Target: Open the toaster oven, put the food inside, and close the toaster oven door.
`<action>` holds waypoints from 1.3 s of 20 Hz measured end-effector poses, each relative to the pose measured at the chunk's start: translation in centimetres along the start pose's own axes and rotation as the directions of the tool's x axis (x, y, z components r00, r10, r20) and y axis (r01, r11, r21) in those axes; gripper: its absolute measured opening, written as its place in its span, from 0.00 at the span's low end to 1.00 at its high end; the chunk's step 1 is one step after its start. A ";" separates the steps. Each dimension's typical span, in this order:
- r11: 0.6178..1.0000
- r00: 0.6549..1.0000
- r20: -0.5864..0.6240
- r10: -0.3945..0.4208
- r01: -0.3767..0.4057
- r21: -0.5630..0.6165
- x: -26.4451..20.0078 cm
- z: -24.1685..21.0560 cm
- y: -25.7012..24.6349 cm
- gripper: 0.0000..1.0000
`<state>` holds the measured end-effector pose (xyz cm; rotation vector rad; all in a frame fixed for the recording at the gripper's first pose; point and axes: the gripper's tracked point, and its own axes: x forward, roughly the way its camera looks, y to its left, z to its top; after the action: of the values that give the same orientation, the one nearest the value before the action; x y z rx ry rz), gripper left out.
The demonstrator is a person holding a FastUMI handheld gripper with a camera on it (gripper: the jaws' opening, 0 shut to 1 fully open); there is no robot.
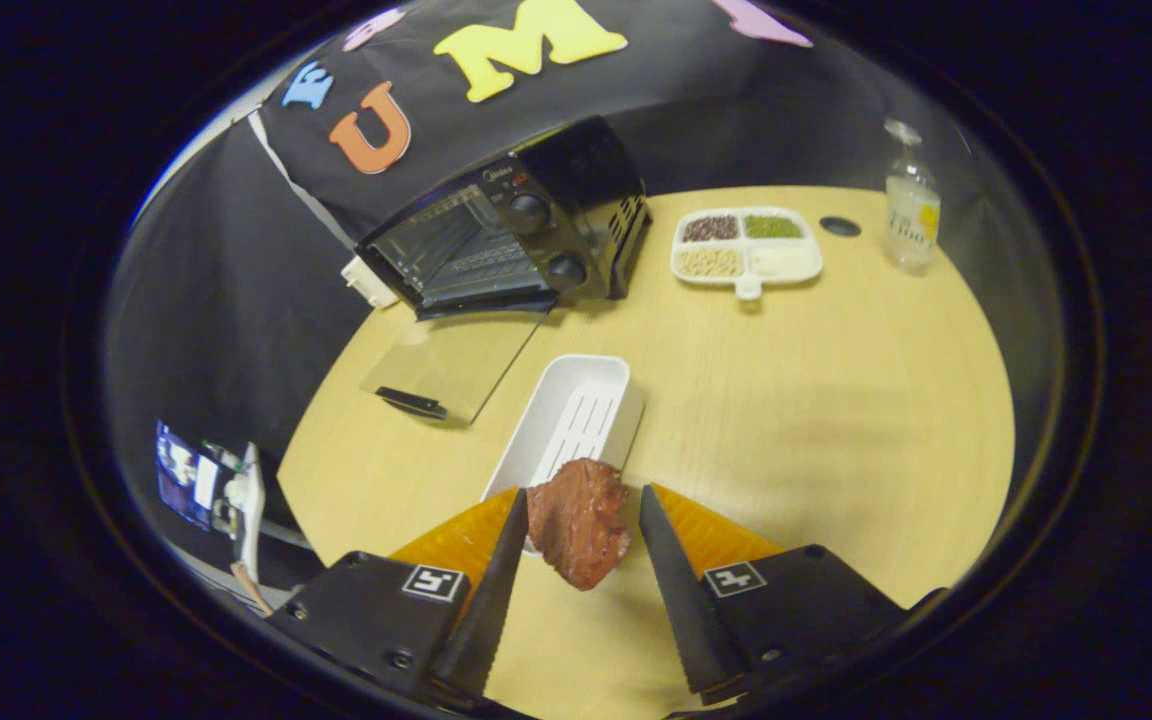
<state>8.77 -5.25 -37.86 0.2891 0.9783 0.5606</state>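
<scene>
A: What does the food [578, 520] look like?

B: A reddish-brown, lumpy slab, like a piece of cooked meat, with a rough, glossy surface. It hangs between the fingers of the tool [581, 505], lifted above the desk [816, 400] and casting a shadow below. Its left edge touches the left finger; on the right I see a narrow gap, so I cannot tell whether both fingers press on it. The fingers stand fairly narrow.

A: And the toaster oven [506, 235]?

B: Black, well beyond the fingers at the far side of the desk, its glass door [451, 365] folded down flat, with a dark handle at the door's near edge. Two knobs sit on its front panel.

A: Anything hard to make out?

B: The near end of the white slotted tray [571, 415] is hidden behind the food and the left finger. The oven's inside is dim; only rack lines show. Farther off, a divided dish [746, 250] of beans and a clear bottle [911, 215].
</scene>
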 end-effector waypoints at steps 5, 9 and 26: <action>0.985 0.992 -0.046 0.114 -0.107 0.136 0.4 -0.6 0.3 0.34; 0.983 0.993 -0.020 0.113 -0.108 0.148 0.1 0.3 0.3 0.17; 0.961 0.925 0.376 -0.045 -0.062 0.268 -4.3 3.8 17.9 0.15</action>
<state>4.52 7.09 -24.36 0.6288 0.6744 0.3546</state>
